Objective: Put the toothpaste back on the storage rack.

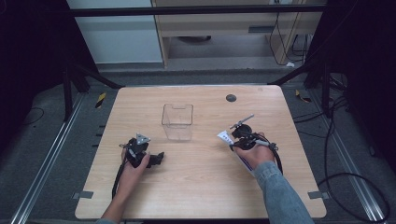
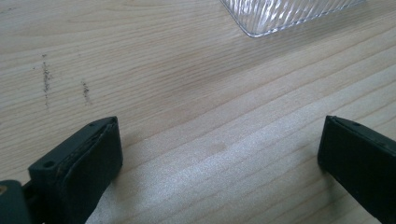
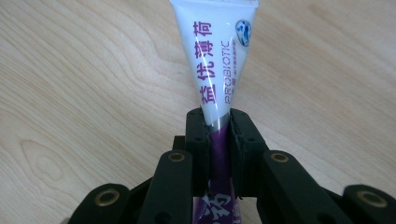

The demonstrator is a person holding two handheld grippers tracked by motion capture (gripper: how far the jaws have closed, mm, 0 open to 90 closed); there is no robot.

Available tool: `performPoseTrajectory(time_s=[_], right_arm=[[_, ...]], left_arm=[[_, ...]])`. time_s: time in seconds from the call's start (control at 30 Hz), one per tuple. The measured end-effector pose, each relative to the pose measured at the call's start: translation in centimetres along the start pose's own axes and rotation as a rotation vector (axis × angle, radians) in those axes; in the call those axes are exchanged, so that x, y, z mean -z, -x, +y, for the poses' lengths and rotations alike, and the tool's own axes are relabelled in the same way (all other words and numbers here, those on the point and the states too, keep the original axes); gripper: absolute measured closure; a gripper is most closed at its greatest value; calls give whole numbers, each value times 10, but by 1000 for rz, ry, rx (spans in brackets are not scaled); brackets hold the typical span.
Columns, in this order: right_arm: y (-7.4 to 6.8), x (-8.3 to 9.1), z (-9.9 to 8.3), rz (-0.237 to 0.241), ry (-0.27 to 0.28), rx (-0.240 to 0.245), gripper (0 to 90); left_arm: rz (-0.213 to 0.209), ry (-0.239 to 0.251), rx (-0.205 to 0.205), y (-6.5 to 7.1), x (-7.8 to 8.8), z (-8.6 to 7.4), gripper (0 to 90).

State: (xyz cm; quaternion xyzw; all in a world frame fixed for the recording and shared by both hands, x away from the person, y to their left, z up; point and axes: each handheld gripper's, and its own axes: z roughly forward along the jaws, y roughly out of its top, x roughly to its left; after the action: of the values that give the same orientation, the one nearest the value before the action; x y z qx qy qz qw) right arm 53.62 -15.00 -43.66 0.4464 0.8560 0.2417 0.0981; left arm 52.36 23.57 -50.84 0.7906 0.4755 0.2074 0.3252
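Already clamped, the right hand-held gripper (image 3: 217,122) pinches a white-and-purple toothpaste tube (image 3: 218,60) partway along its body, its jaws pressed tight on either side, the flat crimped end pointing away from the camera over the wooden counter (image 3: 70,93). From the high view, the tube (image 1: 225,136) sits at the counter's right side, its white end jutting toward a clear plastic bin (image 1: 177,122) that stands upright and apparently empty near the middle. Whether the tube is lifted free of the wood or resting on it is hard to judge from these angles.

Meanwhile the left hand-held gripper (image 1: 148,157) lies low on the counter's left side, its jaws spread wide with nothing between them; its own camera shows bare wood and a ribbed corner of the bin (image 2: 289,14) just ahead.

Judging by the layout, the grasp is done and the carry is the step in hand. Next, the right hand likely needs to raise the tube, swing it left over the bin's open top, and release once the tube is clear of the rim. Possibly the idle left hand-held gripper could steady the light bin against a nudge.
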Motion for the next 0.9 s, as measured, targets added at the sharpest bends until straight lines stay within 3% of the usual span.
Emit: performPoseTrajectory(time_s=[0.1,0.3,0.77,0.9], right_arm=[[2,14,3,11,55,-22,792],[2,30,9,-3,107,-18,792],[-4,52,31,-26,234,-11,792],[-6,55,37,-22,248,-3,791]], left_arm=[[0,1,1,0,0,0,0],[0,1,2,0,0,0,0],[0,0,1,0,0,0,0],[0,0,1,0,0,0,0]])
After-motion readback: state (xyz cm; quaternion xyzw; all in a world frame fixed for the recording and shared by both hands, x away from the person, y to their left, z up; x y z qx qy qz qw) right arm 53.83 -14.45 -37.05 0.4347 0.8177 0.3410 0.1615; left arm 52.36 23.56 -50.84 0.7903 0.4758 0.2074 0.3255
